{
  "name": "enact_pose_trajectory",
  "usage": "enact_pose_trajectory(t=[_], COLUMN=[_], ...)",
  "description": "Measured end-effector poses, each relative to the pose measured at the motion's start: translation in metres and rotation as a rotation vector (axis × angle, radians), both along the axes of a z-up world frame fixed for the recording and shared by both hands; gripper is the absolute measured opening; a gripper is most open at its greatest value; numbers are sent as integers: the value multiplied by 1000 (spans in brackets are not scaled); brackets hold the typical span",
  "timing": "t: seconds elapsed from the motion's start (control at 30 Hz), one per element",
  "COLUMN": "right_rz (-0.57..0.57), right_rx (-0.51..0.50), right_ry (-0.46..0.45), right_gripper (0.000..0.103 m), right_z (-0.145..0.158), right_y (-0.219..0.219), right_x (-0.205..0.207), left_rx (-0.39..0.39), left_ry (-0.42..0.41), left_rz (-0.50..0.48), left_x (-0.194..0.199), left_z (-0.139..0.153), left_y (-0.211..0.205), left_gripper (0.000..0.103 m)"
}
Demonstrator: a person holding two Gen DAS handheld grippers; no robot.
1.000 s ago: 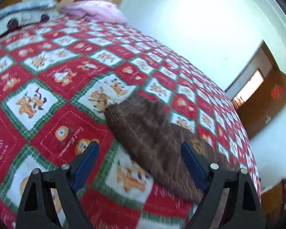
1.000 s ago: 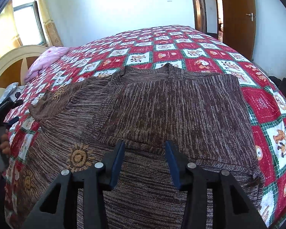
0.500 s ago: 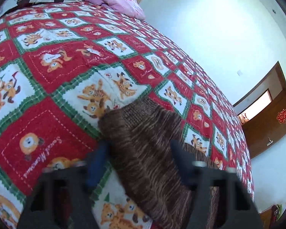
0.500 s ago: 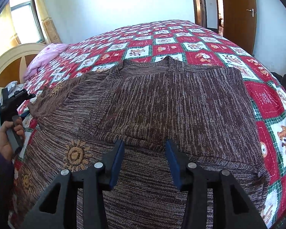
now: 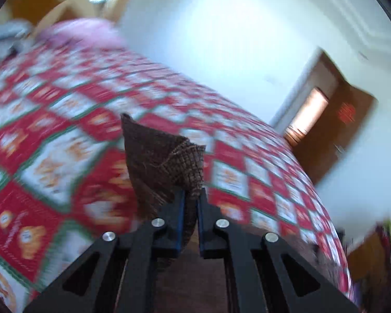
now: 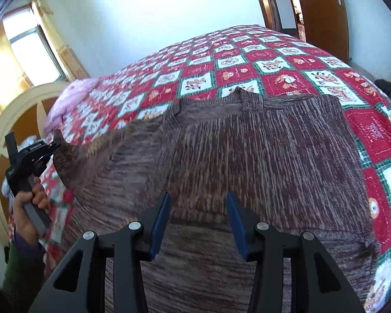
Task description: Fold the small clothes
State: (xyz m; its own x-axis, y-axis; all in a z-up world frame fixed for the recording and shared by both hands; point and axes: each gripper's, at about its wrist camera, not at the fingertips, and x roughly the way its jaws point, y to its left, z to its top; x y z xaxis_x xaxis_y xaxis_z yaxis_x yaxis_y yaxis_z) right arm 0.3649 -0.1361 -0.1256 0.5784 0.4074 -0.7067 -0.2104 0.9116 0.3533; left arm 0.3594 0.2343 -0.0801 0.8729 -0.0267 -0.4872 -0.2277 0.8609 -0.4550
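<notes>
brown marled knit, ribbed and loosely woven, makes up the sweater (image 6: 247, 156) spread flat across the bed (image 6: 286, 60), its body folded into a broad rectangle with a small notch at the neckline and woven sun motifs blurred near the left edge. the sleeve cuff (image 5: 166, 161) stands up as a crumpled wedge, coarse open mesh showing on its turned-over corner, lifted off the quilt. the left gripper (image 5: 190, 198) has just been closing and its blue-lined fingers (image 5: 181, 208) now pinch that cuff tight. in the right wrist view a hand (image 6: 30, 208) in a green sleeve grips its grey handle at the bed's left side. the right gripper (image 6: 198, 208) hovers over the sweater's near hem, its fingers (image 6: 160, 216) spread apart with only knit seen beneath them. the quilt is a soft patchwork of red and white squares with green borders and cartoon animals. a pink pillow (image 6: 65, 101) lies by the cream arched headboard (image 6: 15, 120). white walls, a curtained window (image 6: 31, 52) and a brown wooden door (image 6: 323, 13) close the room
</notes>
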Motion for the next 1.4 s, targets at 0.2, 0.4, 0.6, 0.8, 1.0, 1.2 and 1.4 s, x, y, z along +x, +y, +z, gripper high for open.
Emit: enact_pose_trajectory(t=[0.2, 0.4, 0.6, 0.8, 1.0, 1.2, 1.4], right_rz=[-24, -71, -31, -19, 44, 144, 124], right_rx=[77, 160, 222, 292, 105, -28, 27], right_ry=[51, 103, 152, 172, 113, 47, -50], right_gripper=[46, 47, 56, 60, 50, 5, 5], right_z=[-16, -22, -15, -14, -25, -11, 17], right_y=[-8, -28, -32, -23, 28, 62, 53], right_x=[10, 16, 34, 91, 122, 128, 138], left_rx=[163, 260, 290, 265, 196, 259, 259], left_ry=[-33, 95, 159, 202, 179, 91, 90], left_rz=[-322, -522, -537, -549, -555, -583, -693], left_x=[-8, -11, -17, -17, -17, -26, -30], left_z=[14, -28, -39, -46, -48, -34, -37], left_y=[-122, -205, -215, -217, -213, -230, -248], left_gripper=[9, 8, 9, 18, 56, 32, 39])
